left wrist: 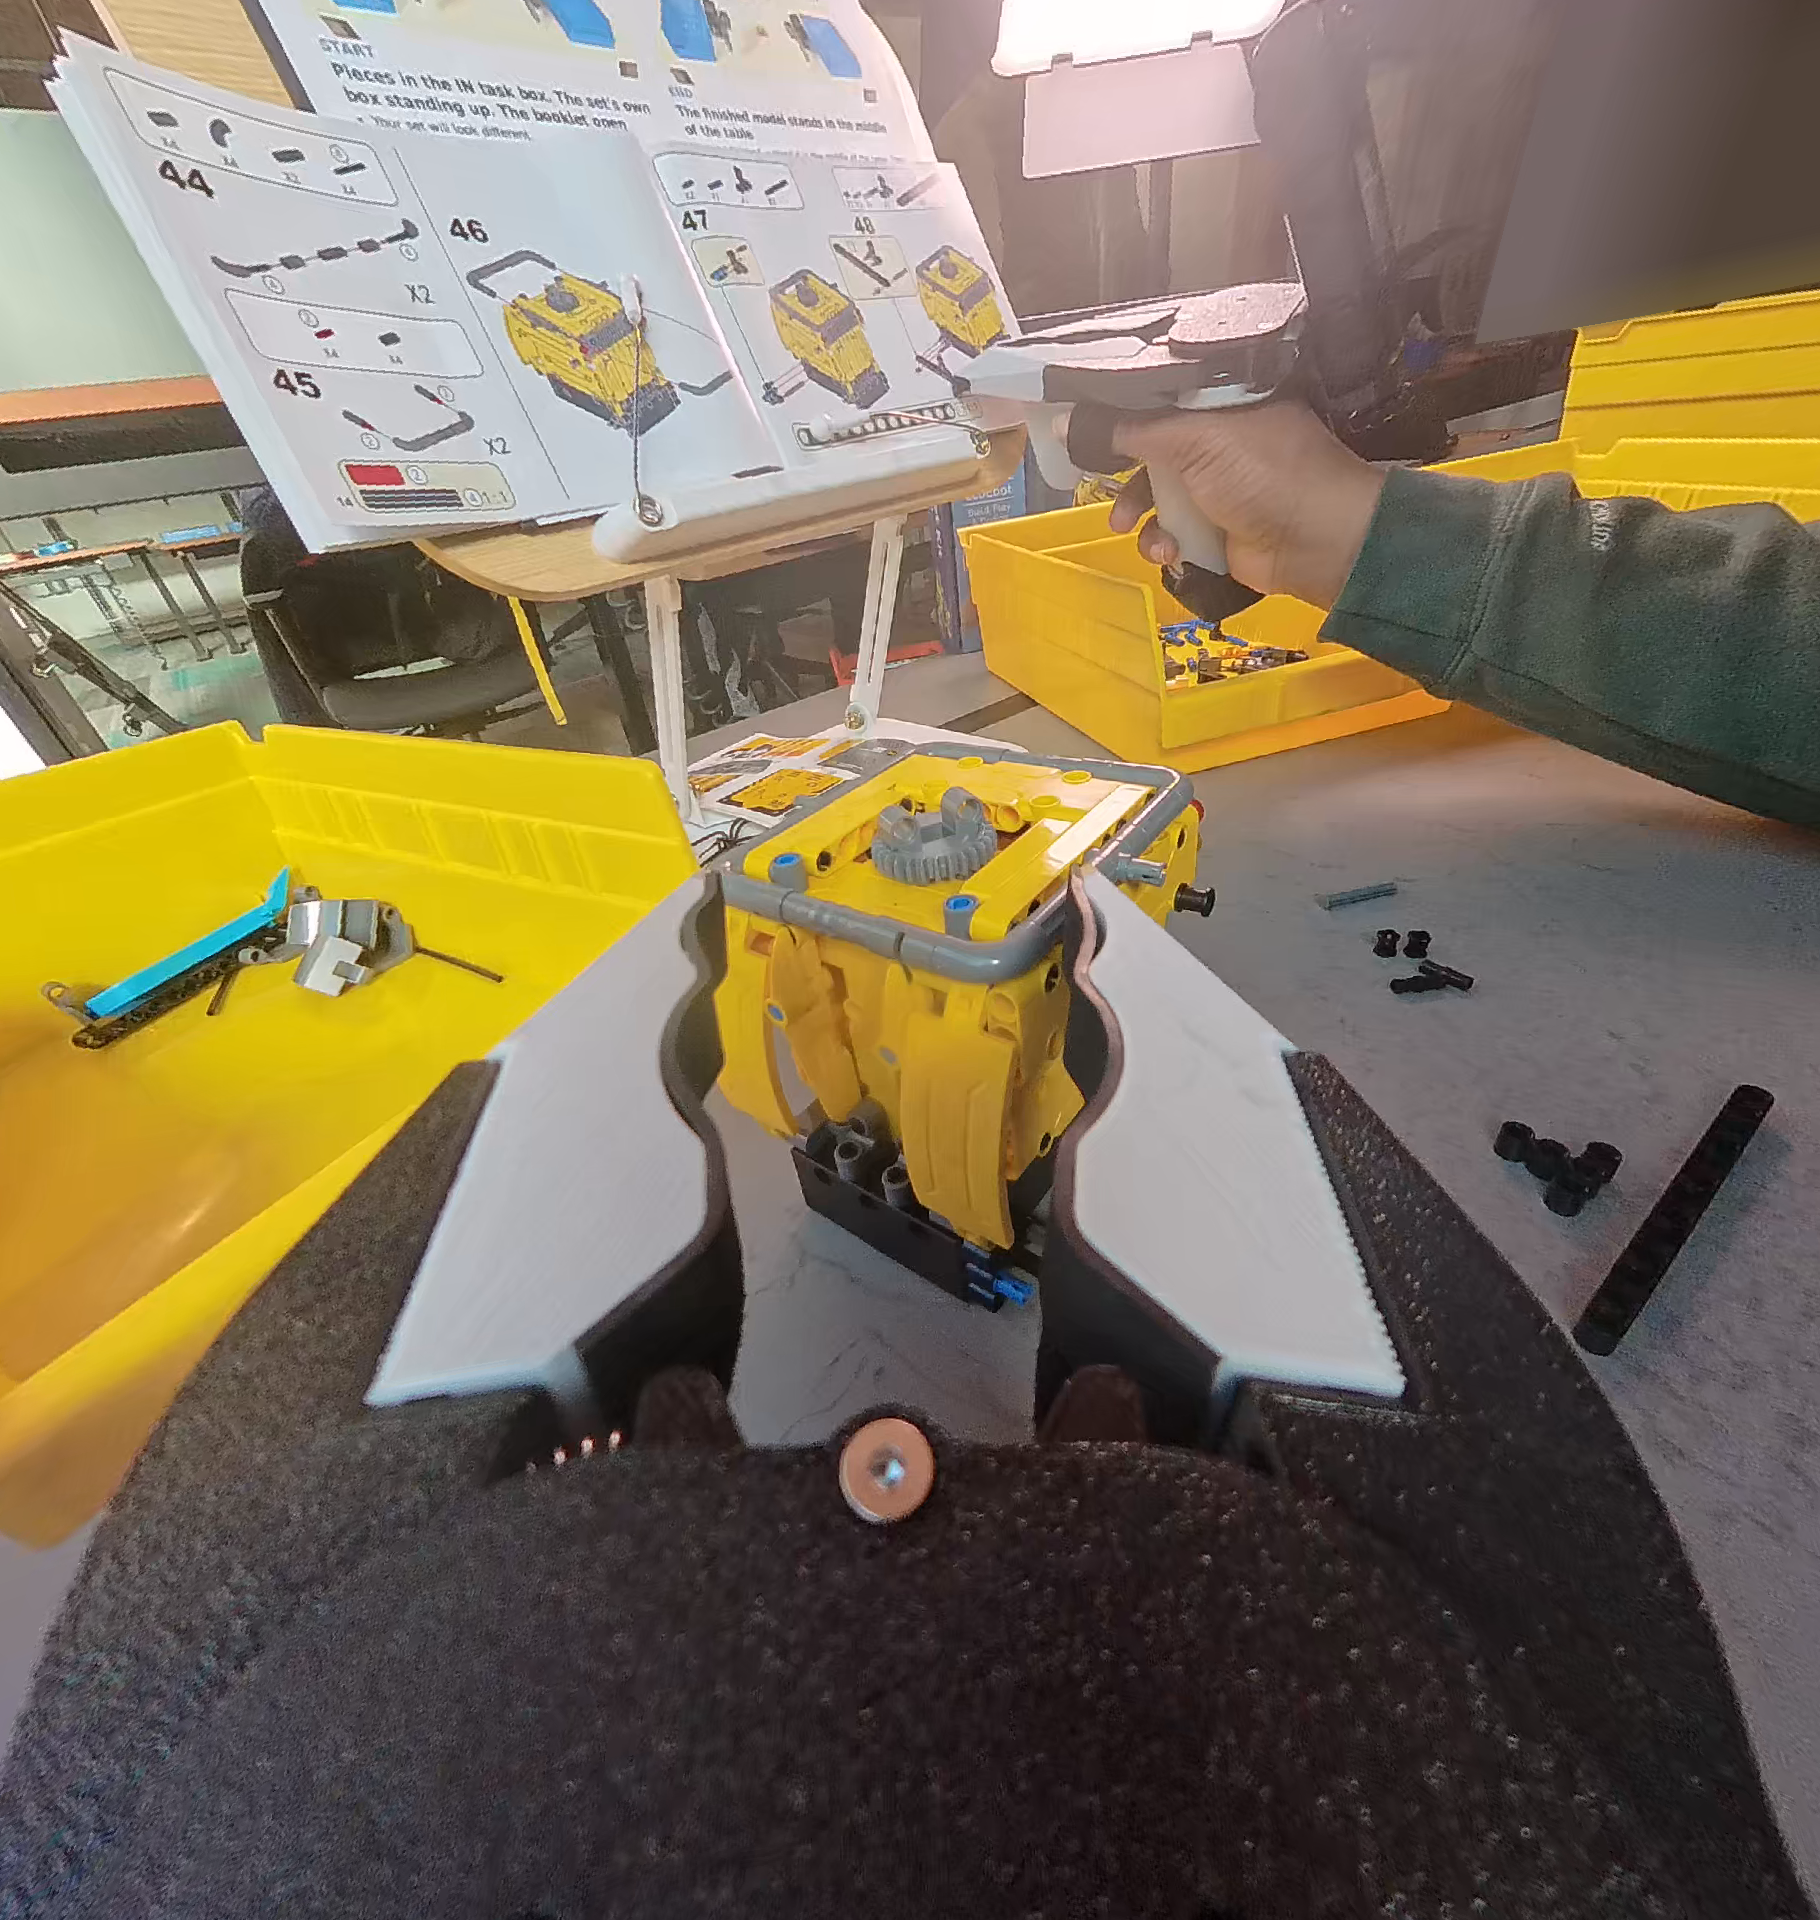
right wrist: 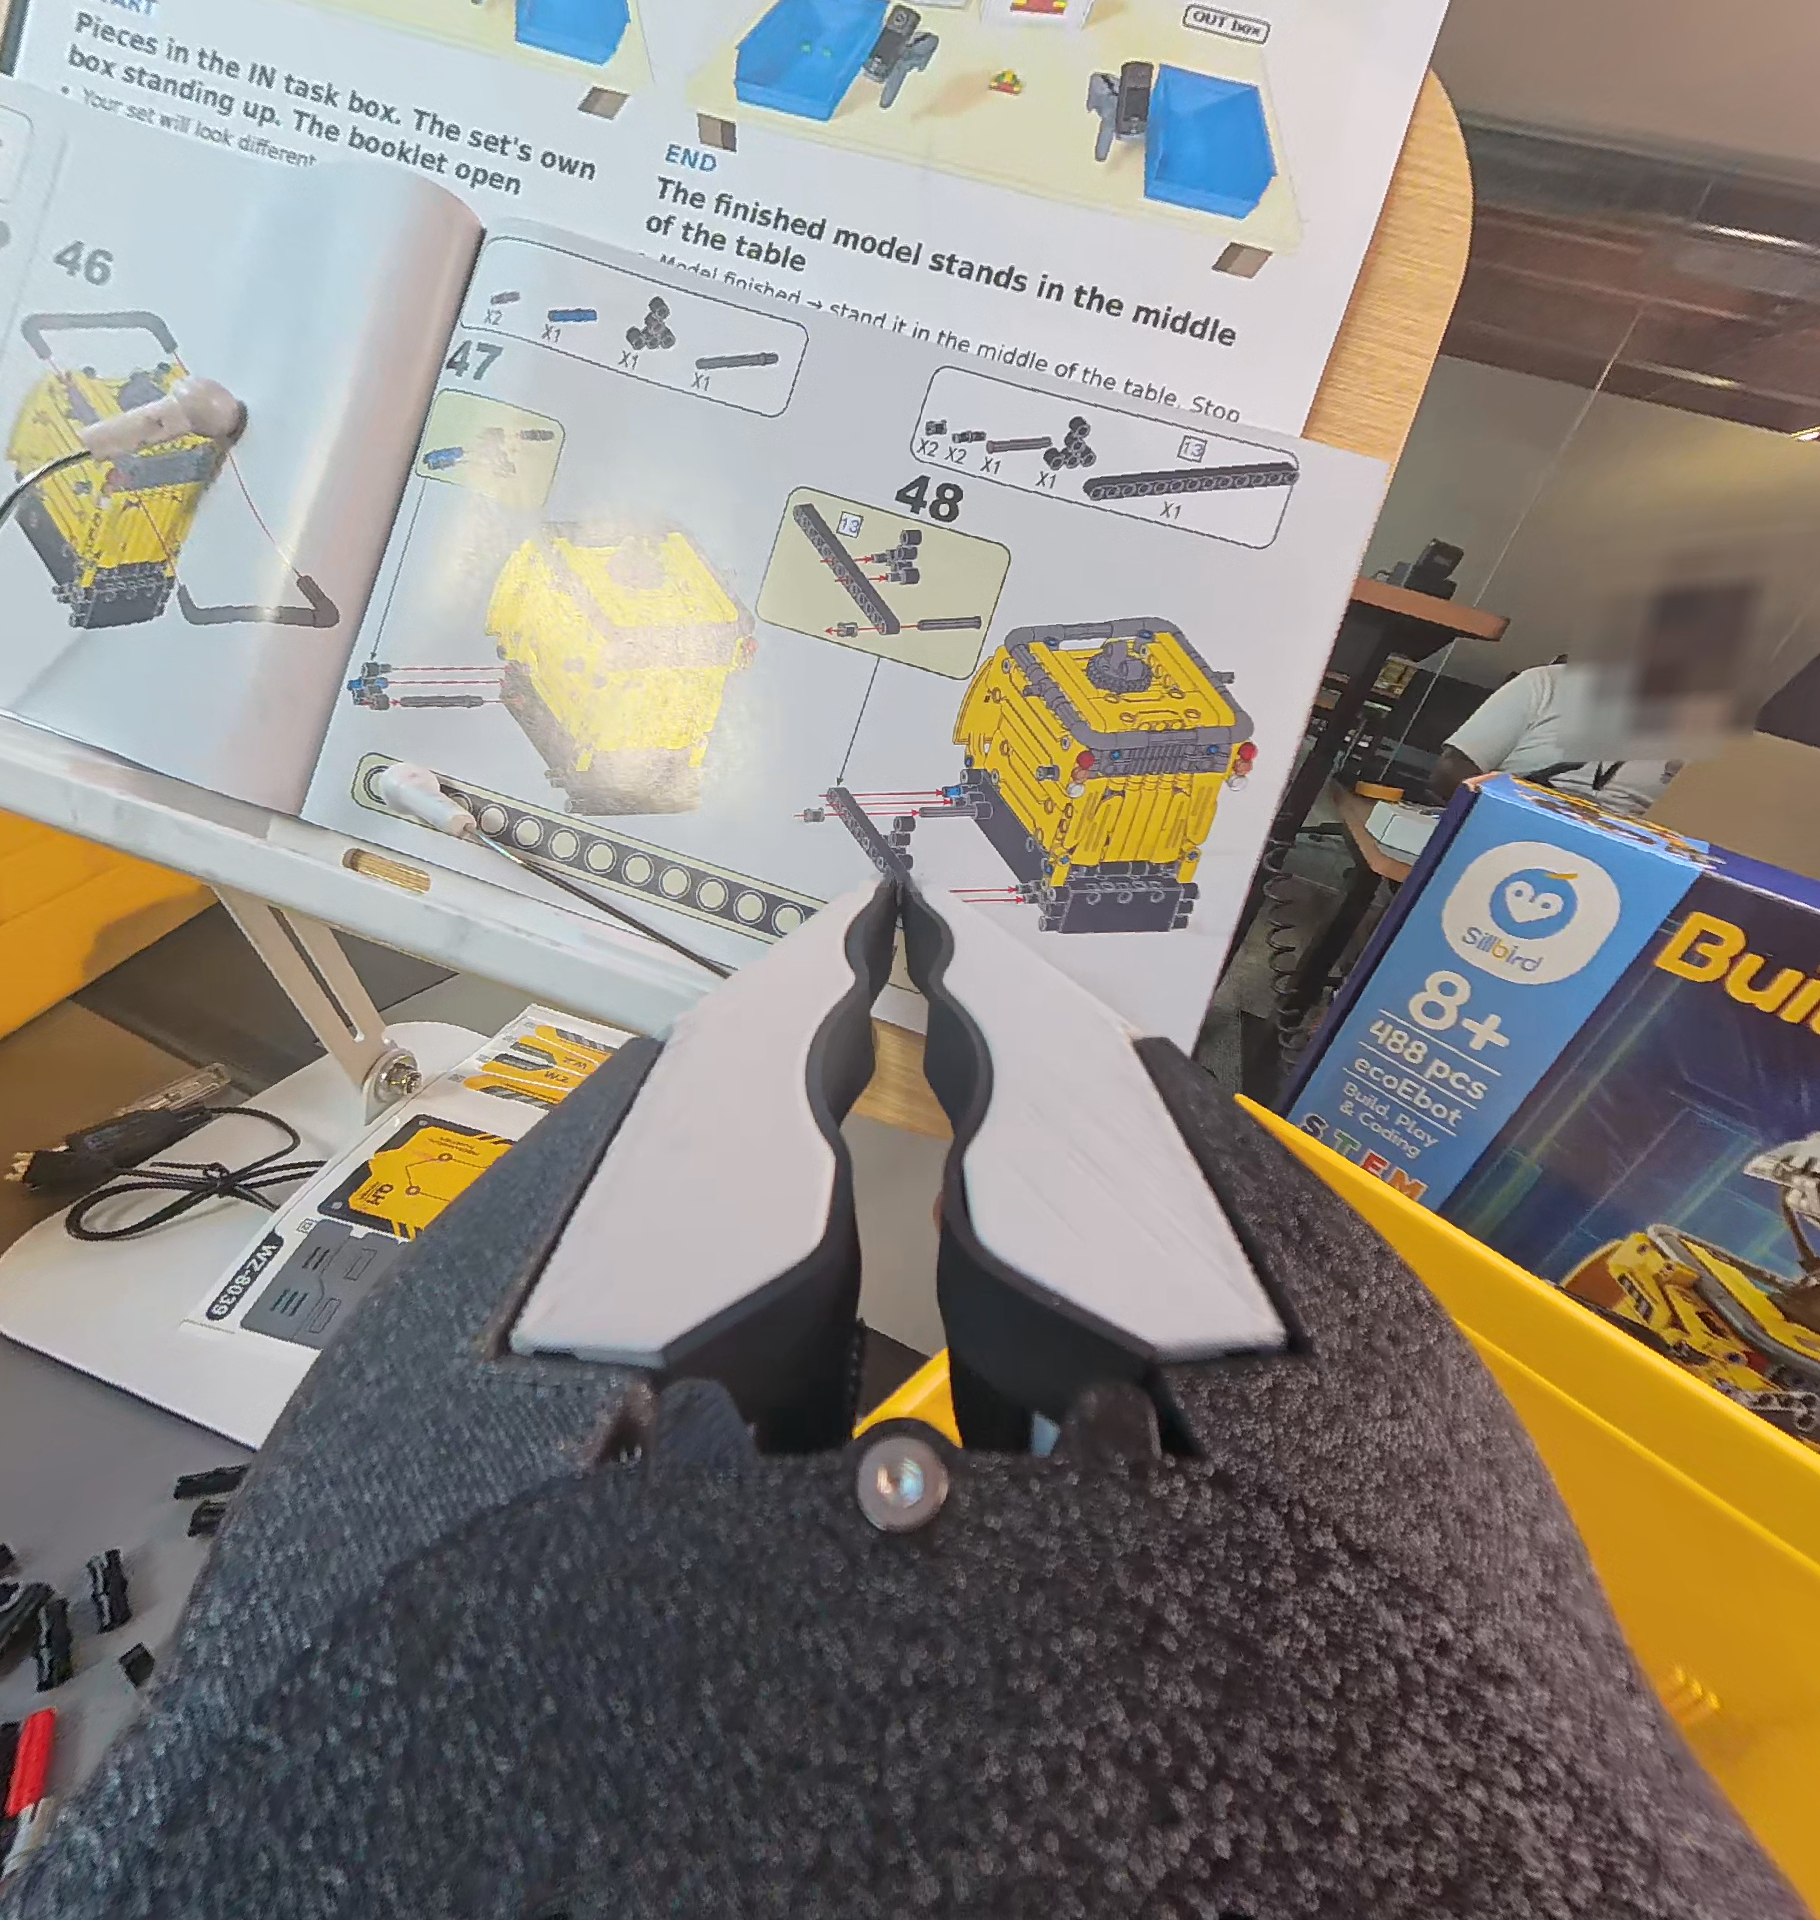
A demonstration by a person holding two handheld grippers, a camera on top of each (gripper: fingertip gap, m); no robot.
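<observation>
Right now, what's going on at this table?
The left gripper brackets a yellow brick model standing on the grey table, fingers at its sides. The right gripper, shut and empty, is raised toward the open instruction booklet on its stand. Loose black pins and a long black beam lie beside the model.

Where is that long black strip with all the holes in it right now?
In the left wrist view, the long black strip lies flat on the grey table, right of the yellow model, beside a small black connector cluster.
</observation>
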